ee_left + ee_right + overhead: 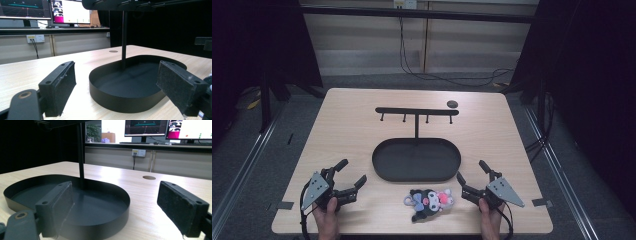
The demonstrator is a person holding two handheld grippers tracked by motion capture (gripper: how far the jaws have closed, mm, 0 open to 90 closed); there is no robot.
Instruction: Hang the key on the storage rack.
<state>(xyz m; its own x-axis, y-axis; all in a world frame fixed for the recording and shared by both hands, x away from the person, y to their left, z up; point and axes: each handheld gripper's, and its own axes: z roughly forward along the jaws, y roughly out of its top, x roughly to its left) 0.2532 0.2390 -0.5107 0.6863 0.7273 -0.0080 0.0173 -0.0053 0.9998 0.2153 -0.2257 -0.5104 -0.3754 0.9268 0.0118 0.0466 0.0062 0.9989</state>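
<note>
A black oval tray (416,172) with an upright hook rack (416,112) stands mid-table; a plush toy keychain (429,200) lies just near of it. The left gripper (352,176) and right gripper (472,177) flank the toy, jaws spread wide, holding nothing.

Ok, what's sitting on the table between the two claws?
In the high view, a plush keychain toy lies between the left claw and right claw, just in front of the black tray.
</note>
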